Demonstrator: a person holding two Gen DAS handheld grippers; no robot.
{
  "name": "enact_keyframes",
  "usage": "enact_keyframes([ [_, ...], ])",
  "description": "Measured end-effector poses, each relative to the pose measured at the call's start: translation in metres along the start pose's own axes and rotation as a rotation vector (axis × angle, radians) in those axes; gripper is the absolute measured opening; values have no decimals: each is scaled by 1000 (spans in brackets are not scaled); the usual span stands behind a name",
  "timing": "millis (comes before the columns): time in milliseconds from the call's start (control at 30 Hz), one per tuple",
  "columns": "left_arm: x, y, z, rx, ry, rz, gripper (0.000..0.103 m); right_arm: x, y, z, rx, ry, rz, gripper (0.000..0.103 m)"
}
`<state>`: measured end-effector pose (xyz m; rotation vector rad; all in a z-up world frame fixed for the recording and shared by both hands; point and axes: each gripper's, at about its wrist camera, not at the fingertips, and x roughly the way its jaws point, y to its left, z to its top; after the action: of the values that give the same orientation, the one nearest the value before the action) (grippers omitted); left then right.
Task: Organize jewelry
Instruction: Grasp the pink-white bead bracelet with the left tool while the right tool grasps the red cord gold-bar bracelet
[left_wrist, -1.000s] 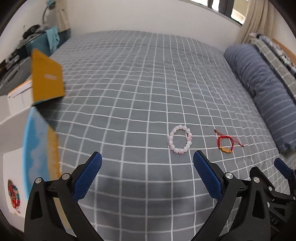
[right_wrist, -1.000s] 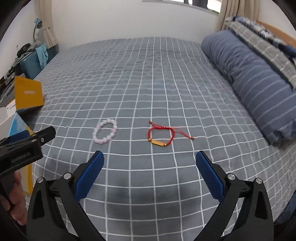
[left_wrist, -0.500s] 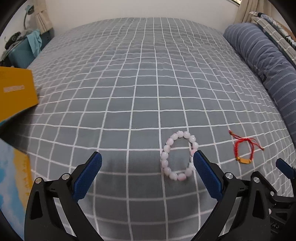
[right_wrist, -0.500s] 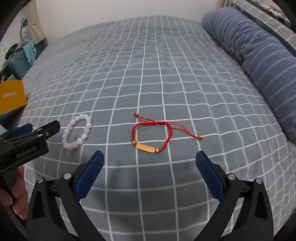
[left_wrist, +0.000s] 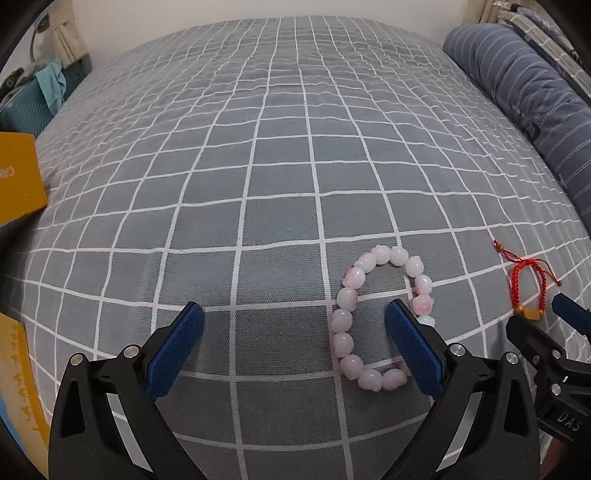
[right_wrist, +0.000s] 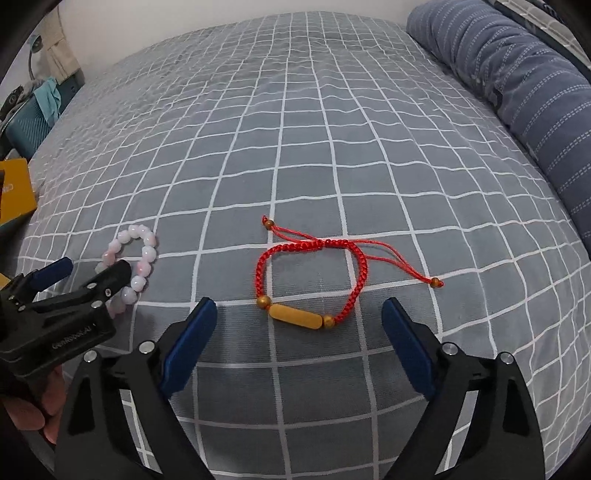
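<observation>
So there are two bracelets lying on the grey checked bedspread (left_wrist: 280, 155), both toward its near edge, well away from the striped pillow (right_wrist: 524, 85) along the right side.

The pink bead bracelet (left_wrist: 347, 295) looks like chunky smooth beads on elastic. Probably light, but the beads are round and slick, so they'd likely roll out of a shallow pinch. Best bet is clamping across one side of the ring, over a couple of beads, not trying to span the whole loop. The left gripper (left_wrist: 293, 330) has its jaws spread wide with nothing in them. The bracelet isn't centred: it sits at the right-hand pad, which covers part of the ring's right side, while the left pad is well clear of it. Whether that pad touches the beads can't be told.

The red cord bracelet (right_wrist: 275, 251) is soft braided string with a stiff gold bar (right_wrist: 295, 317) and loose tails ending in small beads. It's floppy and nearly weightless, so the bar is probably the sanest place to pinch. The right gripper (right_wrist: 299, 328) is released too, though its jaws have just been closing in a bit. The bar lies right between the pads, roughly centred, untouched.
</observation>
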<state>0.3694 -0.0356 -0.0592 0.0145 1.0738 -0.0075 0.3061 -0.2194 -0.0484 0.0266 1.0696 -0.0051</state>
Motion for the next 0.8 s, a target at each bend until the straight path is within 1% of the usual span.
enact_keyframes([
  [33, 0, 0, 0, 3, 0, 6, 95, 0, 0, 0, -3, 2, -2, 82],
  [67, -1, 0, -1, 4, -1, 11, 91, 2, 0, 0, -5, 8, -2, 78],
  [100, -2, 0, -1, 5, -3, 11, 88, 3, 0, -1, -5, 16, 1, 77],
  [167, -4, 1, -3, 3, -2, 11, 77, 5, -1, -2, -4, 20, -2, 72],
  [200, -4, 0, -2, 1, -2, 13, 73, 5, -2, -2, -2, 21, -2, 71],
  [267, -7, 0, -4, -3, -5, 11, 59, 5, -4, -1, 4, 21, 0, 66],
  [300, -8, 1, -4, -3, -3, 5, 55, 5, -5, -1, 5, 21, -1, 65],
  [367, -9, 1, -4, -2, -1, 17, 39, 5, -7, -1, 8, 22, 0, 60],
  [400, -10, 1, -4, -1, -1, 20, 35, 5, -8, -1, 11, 23, 1, 59],
  [467, -10, -1, -4, 3, 3, 19, 18, 5, -9, -1, 18, 22, 1, 55],
  [500, -11, -1, -5, 5, 5, 21, 14, 5, -9, 0, 19, 22, -1, 54],
  [533, -11, -2, -5, 9, 7, 22, 11, 5, -10, 0, 19, 22, -4, 51],
  [567, -11, -1, -5, 9, 7, 21, 10, 5, -10, 0, 20, 21, -5, 49],
  [667, -13, 2, -6, -11, 7, 5, 10, 4, -11, 0, 26, 19, -6, 42],
  [800, -14, 1, -6, -11, 5, 15, 10, 4, -11, 0, 27, 19, -7, 39],
])
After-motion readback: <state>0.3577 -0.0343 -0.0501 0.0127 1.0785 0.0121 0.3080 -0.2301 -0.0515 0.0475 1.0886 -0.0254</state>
